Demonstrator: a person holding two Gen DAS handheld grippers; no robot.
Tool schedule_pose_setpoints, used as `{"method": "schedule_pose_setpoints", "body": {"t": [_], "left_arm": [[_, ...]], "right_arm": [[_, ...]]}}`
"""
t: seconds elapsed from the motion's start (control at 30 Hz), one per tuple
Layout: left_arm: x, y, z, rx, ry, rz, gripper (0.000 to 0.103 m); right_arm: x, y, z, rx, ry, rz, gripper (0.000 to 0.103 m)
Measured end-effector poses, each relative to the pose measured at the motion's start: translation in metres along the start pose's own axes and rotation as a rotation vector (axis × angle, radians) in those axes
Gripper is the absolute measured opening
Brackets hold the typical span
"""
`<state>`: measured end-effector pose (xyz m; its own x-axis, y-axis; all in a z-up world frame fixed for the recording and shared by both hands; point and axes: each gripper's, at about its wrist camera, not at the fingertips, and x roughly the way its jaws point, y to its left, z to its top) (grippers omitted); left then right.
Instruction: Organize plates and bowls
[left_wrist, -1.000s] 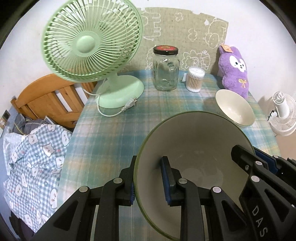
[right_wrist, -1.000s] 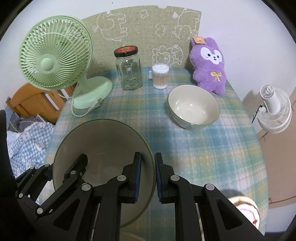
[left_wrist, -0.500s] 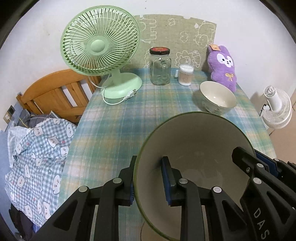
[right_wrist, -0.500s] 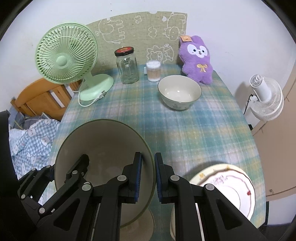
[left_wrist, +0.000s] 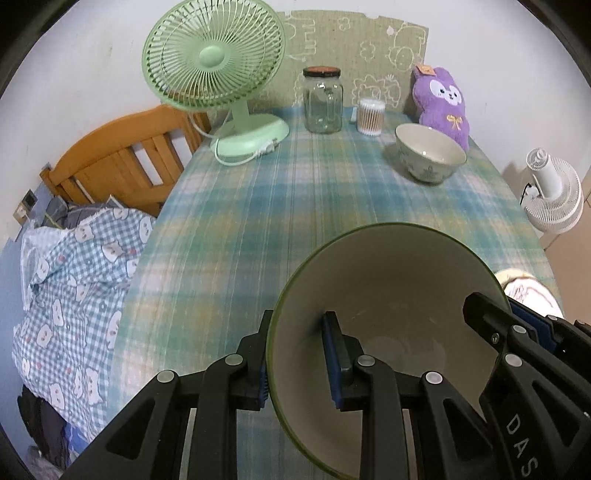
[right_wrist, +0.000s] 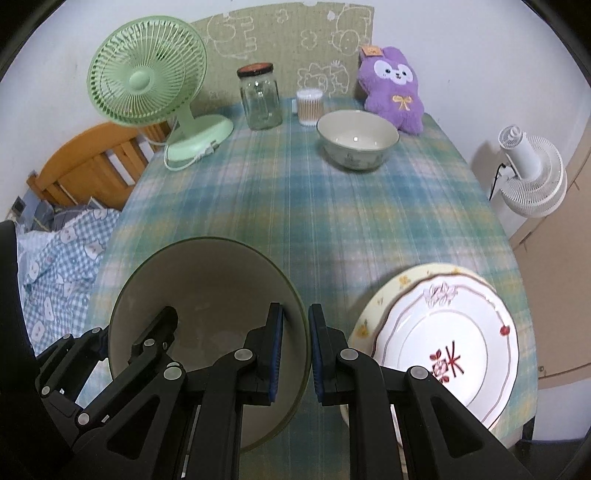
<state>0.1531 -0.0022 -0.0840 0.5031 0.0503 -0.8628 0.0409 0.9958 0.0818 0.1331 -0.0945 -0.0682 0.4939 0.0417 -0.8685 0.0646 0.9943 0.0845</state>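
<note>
Above the desk (right_wrist: 332, 206), the left gripper (left_wrist: 295, 363) and right gripper (right_wrist: 295, 350) each clamp opposite rims of a big bowl (left_wrist: 388, 295), held off the cloth beside stacked plates (right_wrist: 443, 339).

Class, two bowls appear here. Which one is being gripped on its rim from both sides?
The large green-rimmed bowl in front; both sets of jaws clamp its rim. The small patterned bowl stands free beside the purple plush.

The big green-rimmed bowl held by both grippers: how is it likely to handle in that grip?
The green-rimmed bowl looks like glazed ceramic, so probably rigid, fairly heavy, and breakable if dropped. Its smooth wall may slip: the left gripper and right gripper each pinch only the thin rim. With opposite sides held, it seems unlikely to tip.
</note>
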Motion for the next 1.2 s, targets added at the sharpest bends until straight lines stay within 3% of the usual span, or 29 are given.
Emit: {"method": "schedule_pose_setpoints", "body": {"t": [0.47, 1.07, 1.2], "left_arm": [[0.014, 0.002, -0.030, -0.017, 0.063, 0.002, 0.023], [0.022, 0.005, -0.035, -0.020, 0.062, 0.004, 0.023], [0.019, 0.006, -0.034, -0.018, 0.070, -0.008, 0.037]], "right_arm": [[0.019, 0.001, -0.027, -0.006, 0.062, -0.001, 0.017], [0.026, 0.004, -0.029, -0.014, 0.057, -0.014, 0.017], [0.022, 0.005, -0.027, -0.040, 0.061, -0.009, 0.017]]}}
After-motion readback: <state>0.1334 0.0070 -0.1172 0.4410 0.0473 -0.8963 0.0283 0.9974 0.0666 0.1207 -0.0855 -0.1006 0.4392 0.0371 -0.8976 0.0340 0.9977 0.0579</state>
